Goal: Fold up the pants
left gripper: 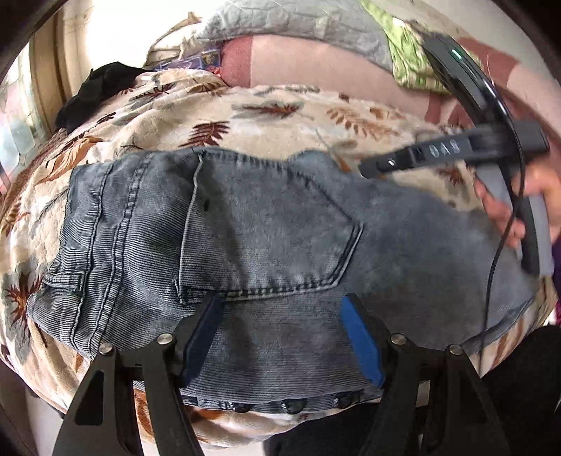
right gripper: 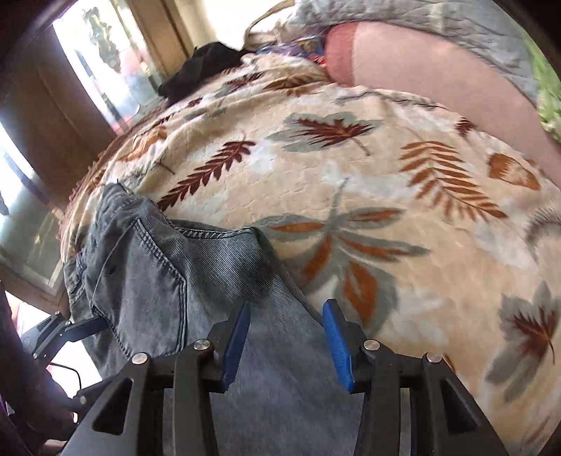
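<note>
Grey-blue denim pants [left gripper: 245, 228] lie folded on a leaf-patterned blanket [left gripper: 273, 115], back pocket up, waistband with buttons at the near edge. My left gripper [left gripper: 282, 308] is open just above the pants near the waistband, nothing between its blue pads. The right gripper [left gripper: 378, 165] shows at the right of the left wrist view, held by a hand over the pants' far right edge. In the right wrist view the pants [right gripper: 175, 280] lie at lower left and my right gripper [right gripper: 285, 315] is open over their right edge, empty.
The blanket [right gripper: 385, 210] covers a bed. A black garment [left gripper: 98, 91] lies at the far left corner. Grey and green bedding [left gripper: 315, 24] and a pink sheet [left gripper: 315, 66] lie at the back. A window and wooden frame [right gripper: 105, 63] stand to the left.
</note>
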Tool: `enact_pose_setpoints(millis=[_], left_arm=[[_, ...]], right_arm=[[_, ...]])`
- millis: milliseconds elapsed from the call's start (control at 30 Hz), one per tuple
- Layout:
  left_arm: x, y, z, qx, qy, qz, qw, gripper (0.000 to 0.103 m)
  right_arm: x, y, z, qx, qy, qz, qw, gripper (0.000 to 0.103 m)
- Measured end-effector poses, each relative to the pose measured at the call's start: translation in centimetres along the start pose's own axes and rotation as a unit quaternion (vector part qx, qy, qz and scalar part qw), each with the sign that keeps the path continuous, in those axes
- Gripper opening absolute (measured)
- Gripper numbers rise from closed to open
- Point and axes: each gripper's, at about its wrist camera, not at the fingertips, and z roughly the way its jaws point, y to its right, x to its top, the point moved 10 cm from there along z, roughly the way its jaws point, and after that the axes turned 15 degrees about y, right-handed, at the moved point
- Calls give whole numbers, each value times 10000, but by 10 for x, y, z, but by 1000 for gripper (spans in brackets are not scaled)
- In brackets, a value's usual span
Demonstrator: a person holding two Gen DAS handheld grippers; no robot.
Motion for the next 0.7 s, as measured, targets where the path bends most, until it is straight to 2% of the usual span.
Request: enact_pose_setpoints(millis=[100, 167, 200, 267, 367, 467, 533, 567, 667, 700], left_arm=[[-8, 5, 0, 156, 32, 548, 9984, 72], [-11, 4, 1, 114, 33, 573, 9983, 72], [-12, 3, 1, 53, 9, 526, 9986, 72], [-13, 2, 0, -20, -35, 510, 9987, 72], [-17, 3, 0, -5, -68, 500, 9987, 72], [-21, 3, -4, -15, -154, 426, 9990, 71], [-22, 4, -7, -52, -214, 459, 9987, 71], [-22, 3, -10, -87, -227, 429, 9988, 71], [-9, -3, -25, -263, -205, 77, 9994, 65], [4, -11, -33, -209, -7, 32, 9998, 64]], right_arm=[[-9, -10, 22, 115, -302, -259, 9991, 46], [-15, -15, 31, 13, -416, -530, 9977, 16], [-17, -16, 33, -103, -434, -670, 9968, 16], [-15, -17, 33, -275, -373, -787, 9958, 9], [-7, -6, 35, -649, -209, -639, 9956, 8], [-10, 2, 43, -716, -214, -242, 9969, 8], [-4, 7, 39, -790, 45, 79, 9968, 9], [-1, 13, 32, -833, 179, 387, 9956, 14], [1, 11, 3, -427, 489, 1131, 9915, 17], [1, 5, -7, -361, 605, 1068, 9918, 17]])
